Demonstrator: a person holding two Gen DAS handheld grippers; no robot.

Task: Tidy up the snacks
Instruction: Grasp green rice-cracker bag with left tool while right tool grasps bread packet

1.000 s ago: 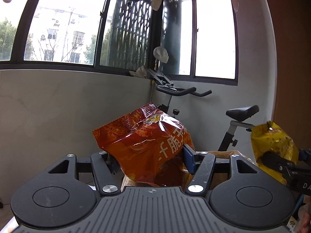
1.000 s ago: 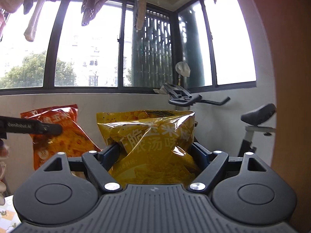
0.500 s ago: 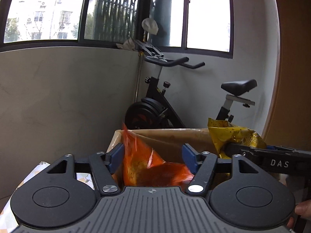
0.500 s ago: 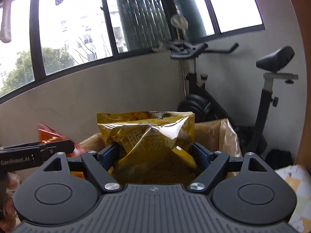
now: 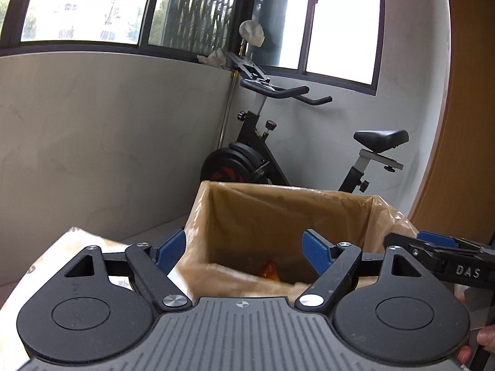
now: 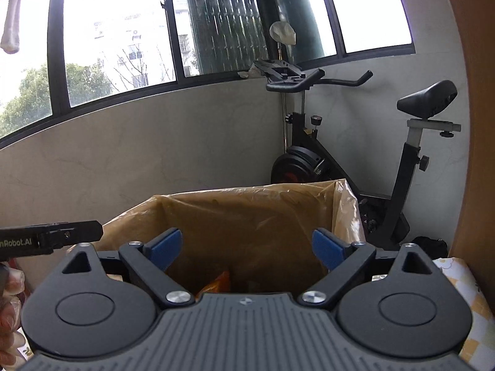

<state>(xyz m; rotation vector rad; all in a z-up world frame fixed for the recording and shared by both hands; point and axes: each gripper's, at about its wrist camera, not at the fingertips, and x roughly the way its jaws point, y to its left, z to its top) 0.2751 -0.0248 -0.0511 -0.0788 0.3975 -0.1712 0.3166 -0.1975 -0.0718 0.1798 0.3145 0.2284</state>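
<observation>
the room is a corner with pale grey marbled walls (image 5: 92, 130) under dark-framed windows (image 6: 117, 40), daylight washing them out. a black exercise bike with a black saddle (image 5: 266, 154) stands in the corner at about 1 o'clock from both cameras, and a brown wooden panel (image 5: 464, 123) fills the 3 o'clock edge. a patterned yellow-and-white cloth on the table (image 6: 464, 281) shows at 4 o'clock in the right wrist view.

a cardboard box lined with clear plastic film (image 5: 278, 204) sits straight ahead at 12 o'clock. both the left gripper (image 5: 244, 252) and the right gripper (image 6: 247, 247) are poised over its open top, blue pads spread wide and opening, nothing between them. the orange snack bag (image 5: 269, 270) lies deep inside the box; only a sliver shows in each view, just above the gripper bodies. a yellowish edge beside it in the right view is too dim to name. the box floor is in shadow. clothing hanging at 11 o'clock (image 6: 9, 27) is cut off by the frame.
</observation>
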